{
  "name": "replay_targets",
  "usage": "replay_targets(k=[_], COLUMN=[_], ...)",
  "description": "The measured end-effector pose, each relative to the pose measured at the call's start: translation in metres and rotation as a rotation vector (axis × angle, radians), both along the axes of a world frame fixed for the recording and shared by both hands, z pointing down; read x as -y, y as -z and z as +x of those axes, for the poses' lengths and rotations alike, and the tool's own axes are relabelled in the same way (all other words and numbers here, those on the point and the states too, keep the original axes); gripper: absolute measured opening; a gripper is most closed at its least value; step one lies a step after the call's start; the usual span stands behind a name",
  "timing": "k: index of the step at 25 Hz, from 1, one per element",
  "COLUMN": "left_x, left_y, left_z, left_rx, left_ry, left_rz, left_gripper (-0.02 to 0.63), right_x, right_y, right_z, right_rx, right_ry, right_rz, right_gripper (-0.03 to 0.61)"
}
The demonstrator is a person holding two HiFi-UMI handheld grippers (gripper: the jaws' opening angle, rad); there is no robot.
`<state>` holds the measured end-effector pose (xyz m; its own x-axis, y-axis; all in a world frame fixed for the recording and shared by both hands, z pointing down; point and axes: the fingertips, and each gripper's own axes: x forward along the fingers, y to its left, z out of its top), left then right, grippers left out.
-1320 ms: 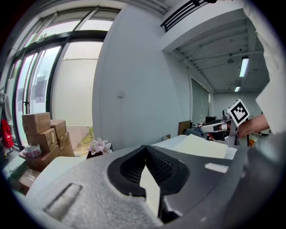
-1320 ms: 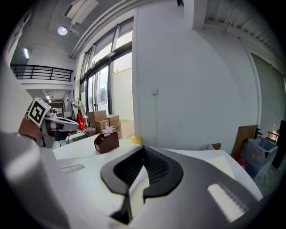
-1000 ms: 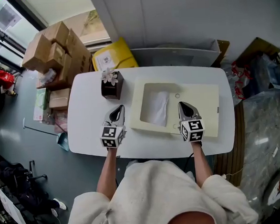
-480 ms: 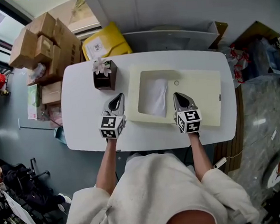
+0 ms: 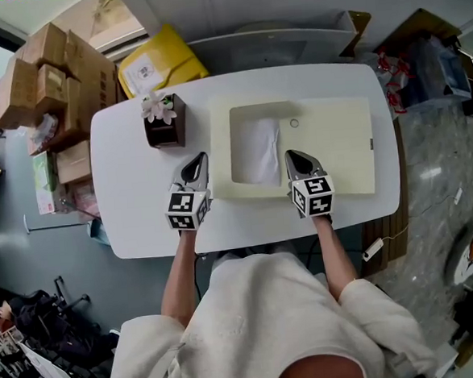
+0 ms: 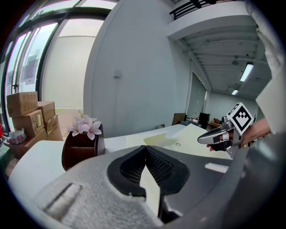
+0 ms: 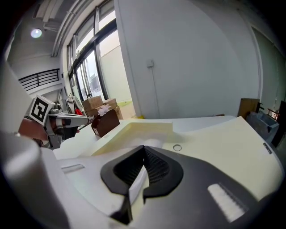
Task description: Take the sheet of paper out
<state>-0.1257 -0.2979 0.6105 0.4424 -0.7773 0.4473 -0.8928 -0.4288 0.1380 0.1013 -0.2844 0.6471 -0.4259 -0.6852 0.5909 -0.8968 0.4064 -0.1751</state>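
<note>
A white sheet of paper (image 5: 259, 148) lies in the recess of a cream basin-shaped block (image 5: 335, 149) on the white table (image 5: 128, 200). My left gripper (image 5: 197, 160) is shut and empty; it hovers over bare table just left of the block's front left corner. Also shut and empty, my right gripper (image 5: 292, 156) is above the block's front rim, just right of the recess and the paper. In the left gripper view the shut jaws (image 6: 145, 150) point past the block (image 6: 196, 136). The right gripper view shows shut jaws (image 7: 144, 150) aimed along the recess.
A dark brown holder with pale flowers (image 5: 163, 120) stands on the table behind the left gripper. Cardboard boxes (image 5: 47, 76), a yellow bag (image 5: 159, 64) and a grey crate (image 5: 274, 40) sit on the floor beyond the table. A small ring (image 5: 294, 123) marks the block's top.
Both grippers have sunk toward the table and edged forward, staying shut. The head camera has shifted, so the table sits higher in the picture. The paper has not moved.
</note>
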Motion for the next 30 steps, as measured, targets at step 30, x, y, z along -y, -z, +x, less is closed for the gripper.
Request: replay_targets(k=[30], left_x=[-0.019], left_y=[-0.019], left_z=[0.000], left_rx=[-0.024], left_ry=[-0.020], left_rz=[-0.022], left_gripper=[0.002], right_x=[0.017], right_y=[-0.087], right_z=[-0.022], right_rx=[-0.070], right_ry=[0.118], right_rz=[-0.300], right_gripper=[0.175])
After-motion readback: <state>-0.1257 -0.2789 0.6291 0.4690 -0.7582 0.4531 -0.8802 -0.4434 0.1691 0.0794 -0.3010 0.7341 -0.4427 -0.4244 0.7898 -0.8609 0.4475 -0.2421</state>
